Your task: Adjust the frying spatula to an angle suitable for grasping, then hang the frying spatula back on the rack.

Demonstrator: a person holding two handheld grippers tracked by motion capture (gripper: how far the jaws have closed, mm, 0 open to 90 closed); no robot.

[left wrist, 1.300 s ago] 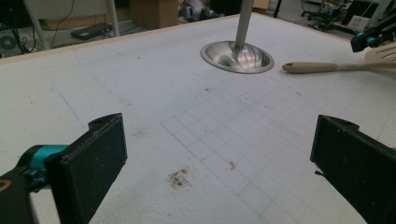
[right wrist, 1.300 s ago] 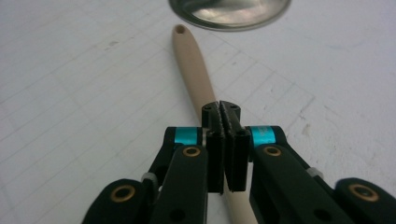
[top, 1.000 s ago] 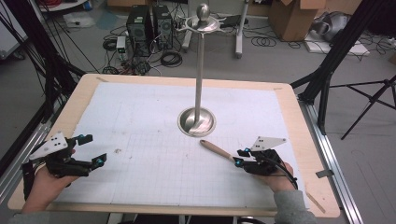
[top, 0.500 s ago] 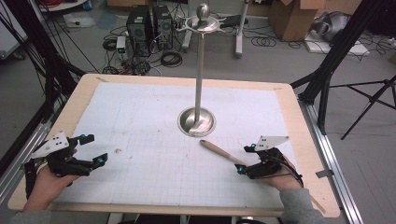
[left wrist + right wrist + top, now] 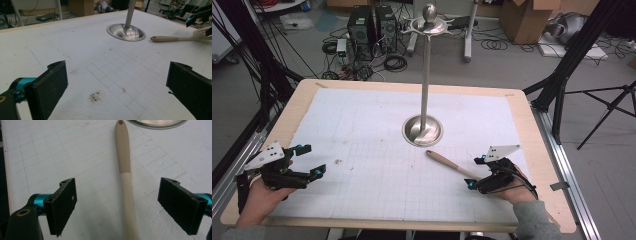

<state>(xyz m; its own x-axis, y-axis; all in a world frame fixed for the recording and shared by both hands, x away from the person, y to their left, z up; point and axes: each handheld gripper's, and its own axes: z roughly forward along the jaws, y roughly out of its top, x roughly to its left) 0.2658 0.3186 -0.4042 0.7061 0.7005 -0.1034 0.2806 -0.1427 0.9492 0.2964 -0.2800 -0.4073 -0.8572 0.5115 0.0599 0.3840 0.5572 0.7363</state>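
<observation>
1. Right gripper [image 5: 476, 172] sits low on the right side of the white grid mat [image 5: 377, 135], jaws spread wide and gripping nothing; they've just been opening, and the wooden spatula [image 5: 451, 164] lies loose between them, neither pad pressing on it.
2. Right gripper view gives the close-up the high view can't: the handle [image 5: 126, 172] runs straight up the gap between the two black pads [image 5: 62, 203], clear space on both sides; the far half of the handle is a darker tan, the near half paler, and there's a small hole at the far tip.
3. High view shows the layout instead; the spatula lies flat and diagonal, tip end just beside the round base of the metal stand [image 5: 422, 131], other end at the right gripper.
4. Left gripper [image 5: 311, 161] is held over the mat's left edge, well apart from the spatula, jaws wide open and empty.
5. Left gripper view adds stuff from table level: a dark smudge [image 5: 95, 96] on the mat between its pads, and the spatula's slotted head [image 5: 200, 33] at the far right.
</observation>
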